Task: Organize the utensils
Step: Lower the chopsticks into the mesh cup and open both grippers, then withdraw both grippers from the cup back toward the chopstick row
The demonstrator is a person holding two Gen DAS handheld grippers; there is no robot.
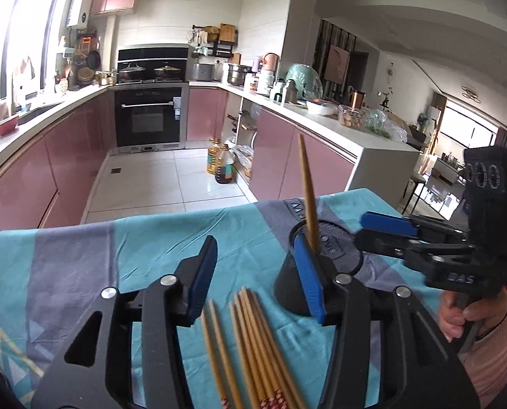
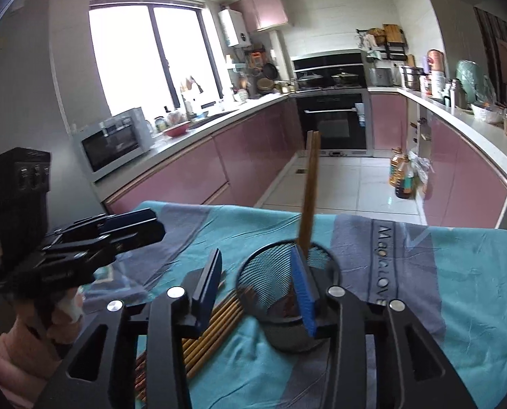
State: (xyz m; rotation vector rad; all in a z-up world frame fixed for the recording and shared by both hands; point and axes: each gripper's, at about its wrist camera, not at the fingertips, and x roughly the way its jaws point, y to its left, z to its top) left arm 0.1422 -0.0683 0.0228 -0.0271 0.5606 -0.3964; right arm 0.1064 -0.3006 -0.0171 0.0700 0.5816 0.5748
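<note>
two chopsticks (image 2: 310, 191) upright in one black mesh holder (image 2: 287, 293), about ten chopsticks lying loose (image 1: 253, 347)

Loose chopsticks (image 1: 250, 351) cut off at bottom edge – holder (image 2: 287, 293) base hidden behind right gripper's fingers (image 2: 302, 289)

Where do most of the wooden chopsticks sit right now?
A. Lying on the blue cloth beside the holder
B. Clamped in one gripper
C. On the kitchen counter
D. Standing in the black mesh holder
A: a bundle of chopsticks lies flat on the blue cloth, next to the black mesh holder, which holds only an upright pair.
</note>
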